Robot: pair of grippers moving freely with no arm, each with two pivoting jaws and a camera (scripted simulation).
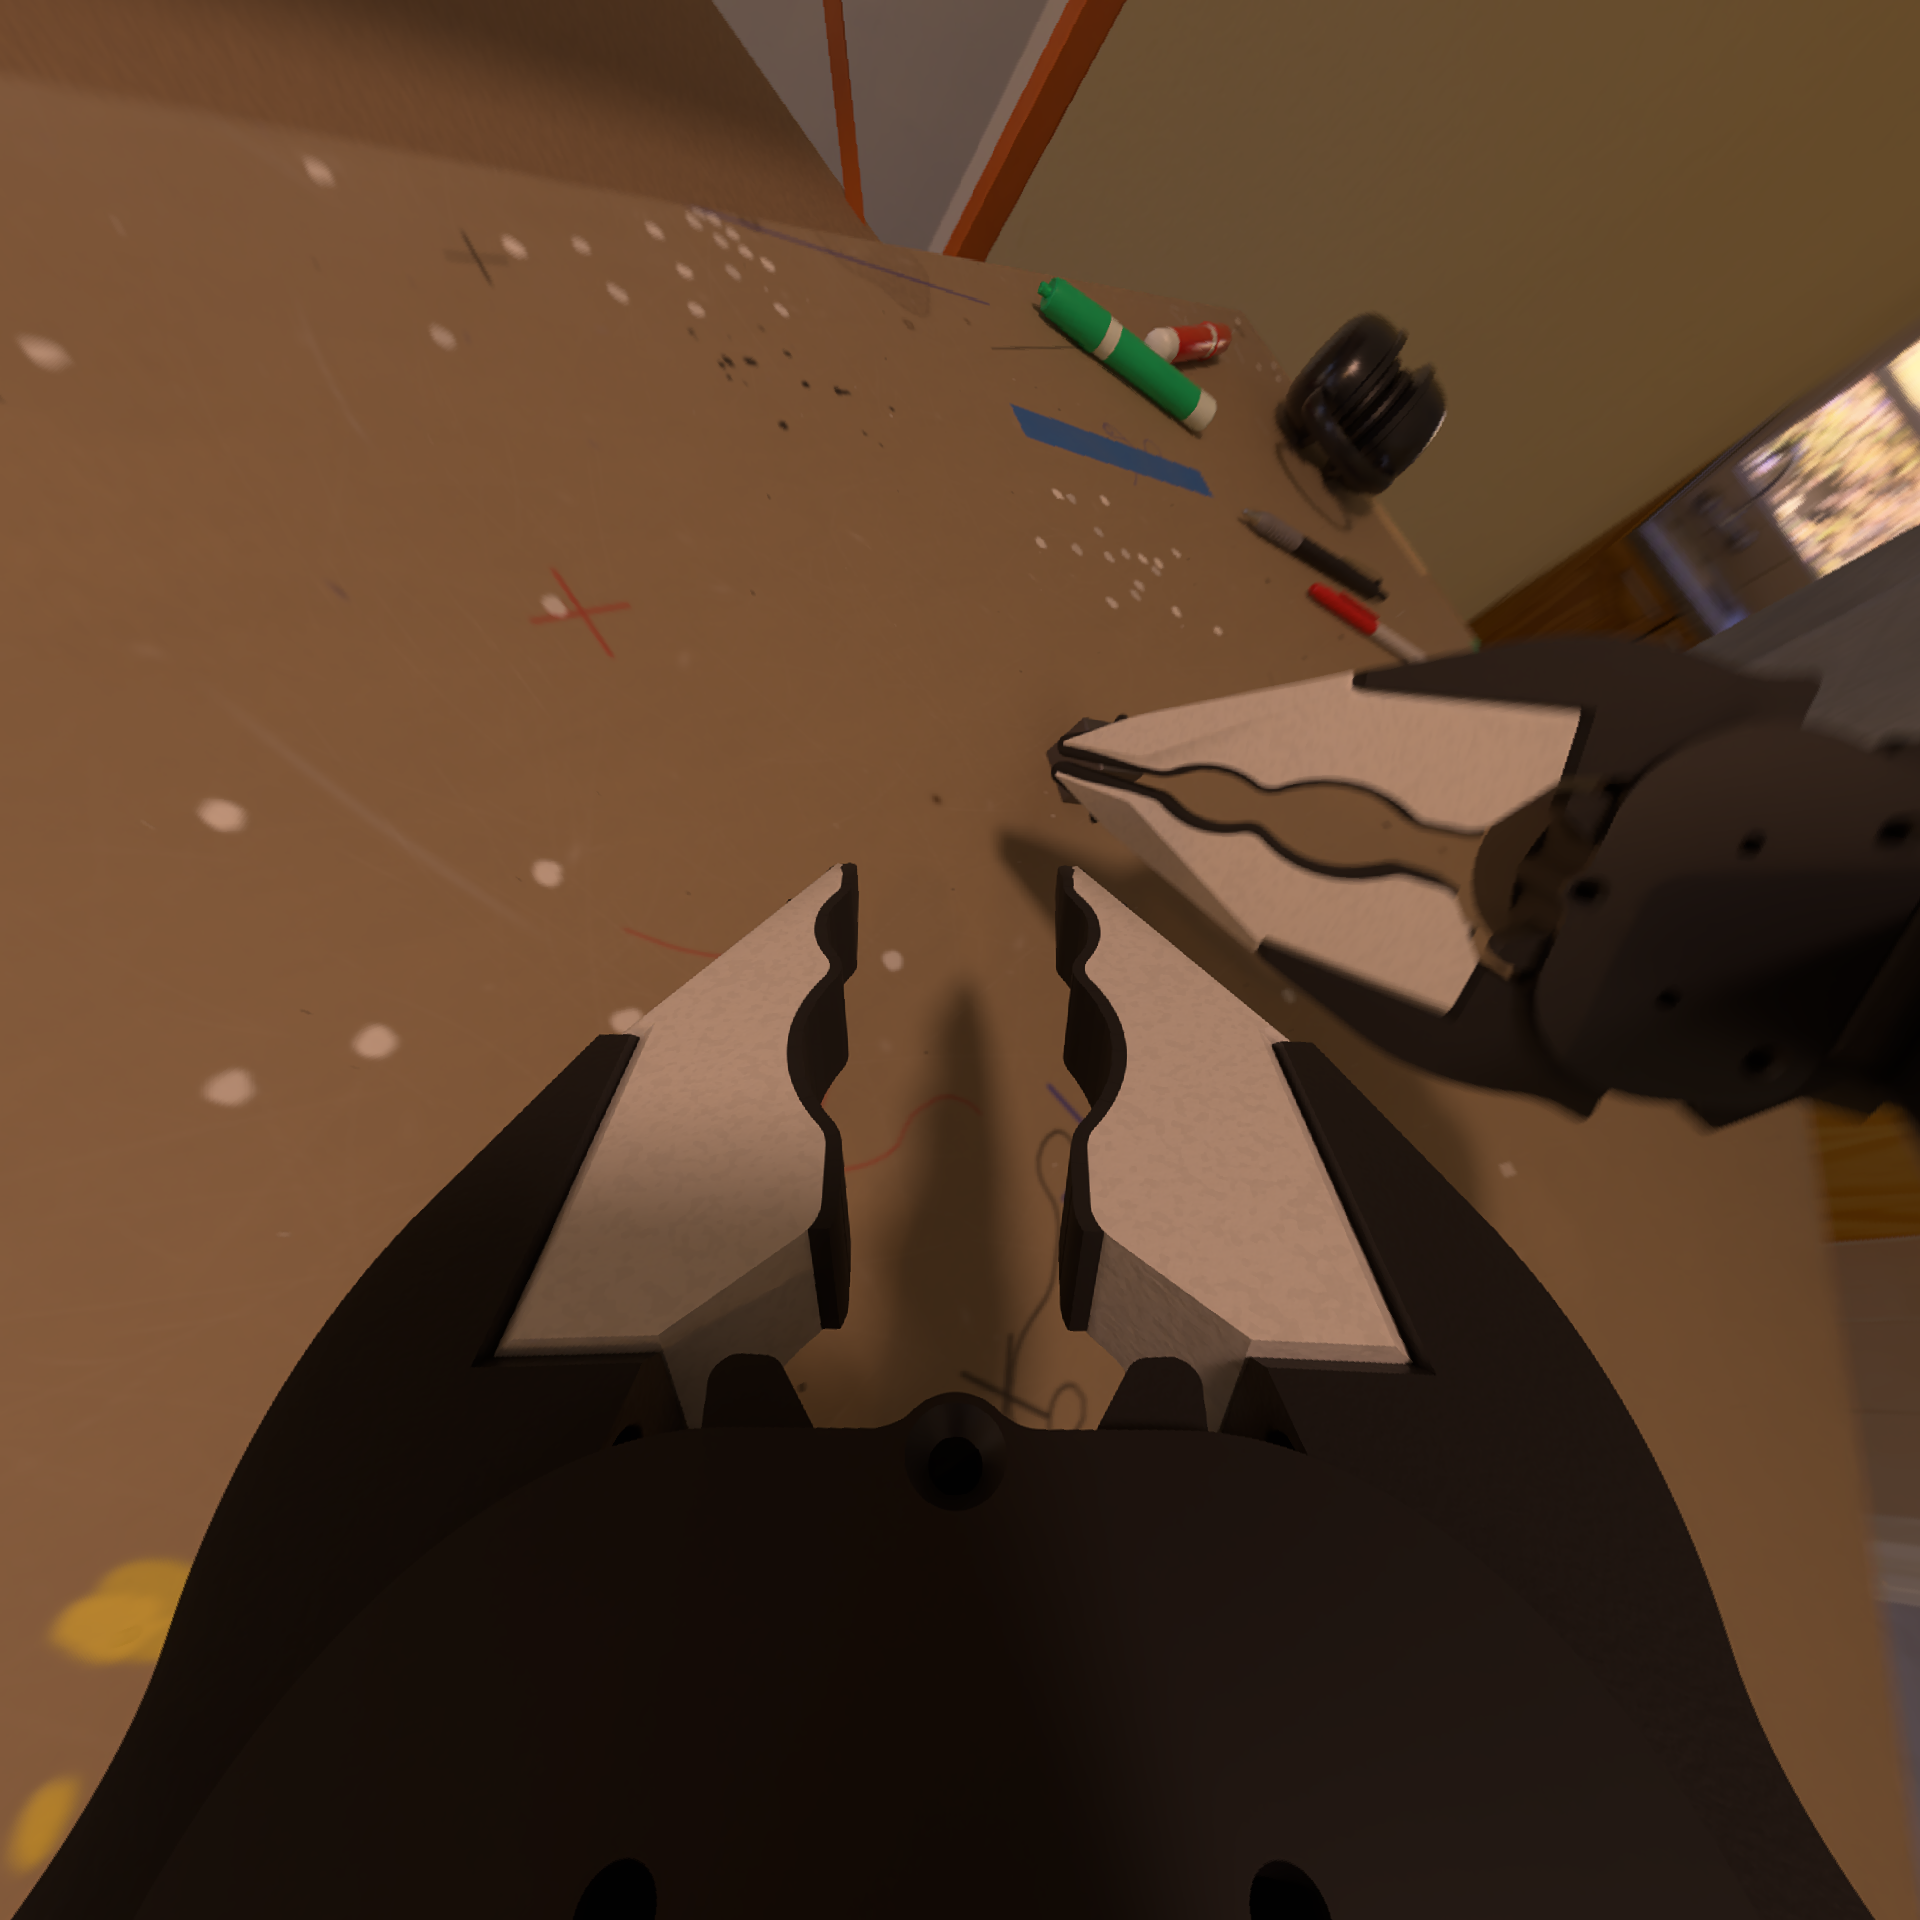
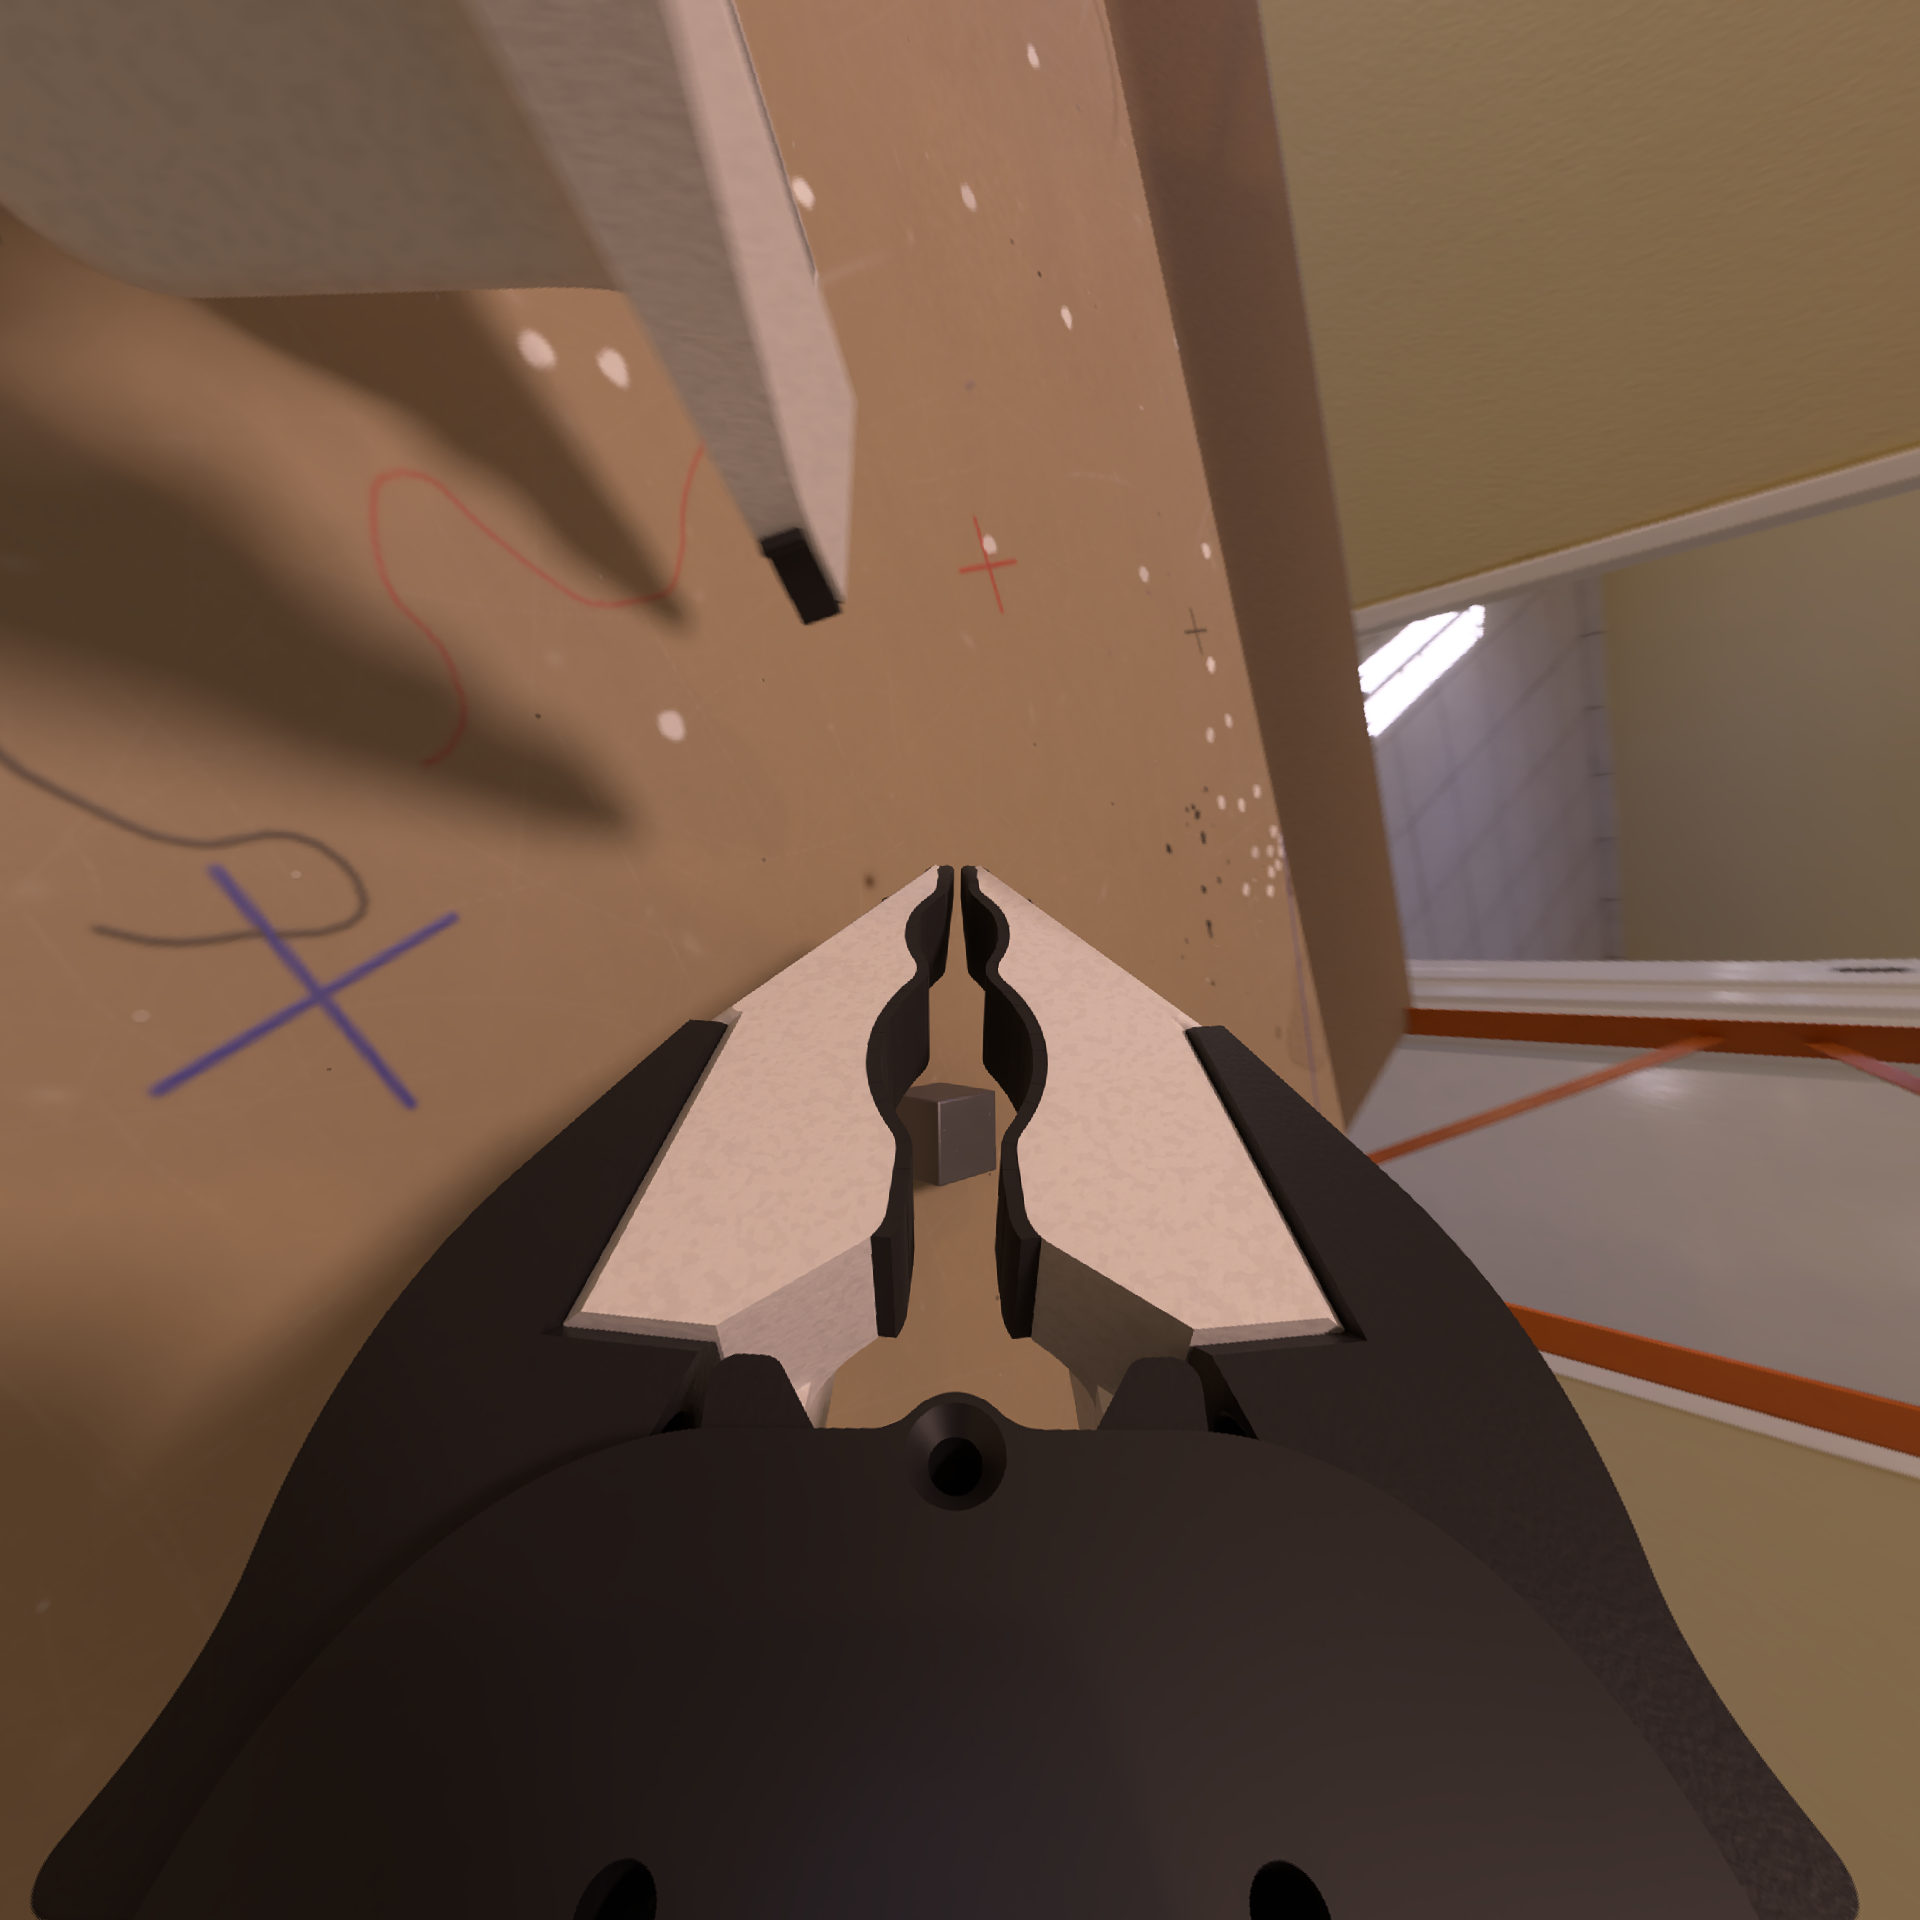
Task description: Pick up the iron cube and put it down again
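While my right gripper (image 2: 956,878) points along the brown tabletop (image 2: 727,935), its fingertips stand almost together, with only a slit between them. Farther back, in the wavy recess between the two fingers, the iron cube (image 2: 948,1132) shows as a small grey block. It appears through the gap, and I cannot tell whether the pads touch it or whether it simply rests on the table beneath them (the view looks straight down the fingers). My left gripper (image 1: 956,883) hovers over the same table with a moderate gap between its fingers and nothing between them. In the left wrist view my right gripper enters from the right, just ahead of my left fingertips, its tips nearly closed; the cube is not visible from that side. Toward the far right corner of the table lie a green marker (image 1: 1127,353), a small red-and-white item (image 1: 1190,341) touching or just behind it, a strip of blue tape (image 1: 1112,449), a black round object (image 1: 1361,400), a black pen (image 1: 1314,556) and a red pen (image 1: 1351,613). Pen marks, crosses and pale spots cover the surface.
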